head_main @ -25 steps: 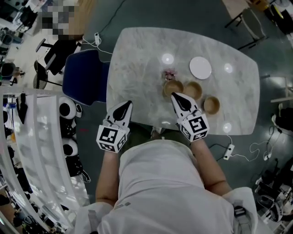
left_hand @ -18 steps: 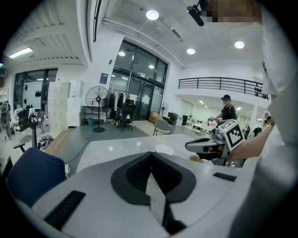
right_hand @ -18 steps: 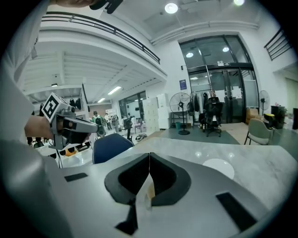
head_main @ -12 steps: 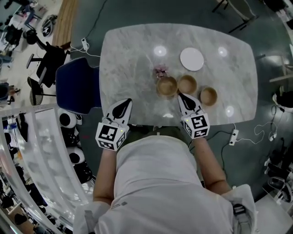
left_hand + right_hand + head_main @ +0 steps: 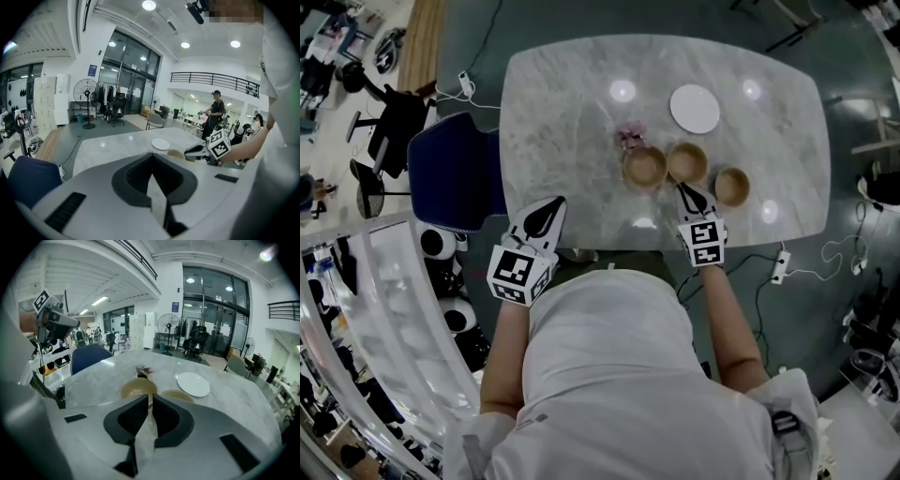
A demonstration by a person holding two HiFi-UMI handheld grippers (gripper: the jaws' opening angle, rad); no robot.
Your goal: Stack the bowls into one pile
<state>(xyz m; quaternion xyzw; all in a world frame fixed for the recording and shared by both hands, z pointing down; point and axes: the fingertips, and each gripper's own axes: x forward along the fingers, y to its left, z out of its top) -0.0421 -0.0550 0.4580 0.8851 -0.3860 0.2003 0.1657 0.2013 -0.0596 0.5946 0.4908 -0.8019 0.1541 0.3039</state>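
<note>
Three wooden bowls stand apart in a row on the marble table (image 5: 562,103): a left bowl (image 5: 644,167), a middle bowl (image 5: 687,161) and a right bowl (image 5: 732,186). My right gripper (image 5: 683,191) is shut and empty, its tip just short of the gap between the left and middle bowls. In the right gripper view the left bowl (image 5: 138,387) and middle bowl (image 5: 177,395) lie right beyond the jaws. My left gripper (image 5: 552,204) is shut and empty over the table's near edge, well left of the bowls.
A white plate (image 5: 695,109) lies behind the bowls, and a small dried flower piece (image 5: 629,139) sits behind the left bowl. A blue chair (image 5: 455,173) stands at the table's left side. Cables and a power strip (image 5: 782,260) lie on the floor.
My right gripper has moved forward over the table to the bowls. The left gripper has stayed at the near edge. The head view has shifted a little.
</note>
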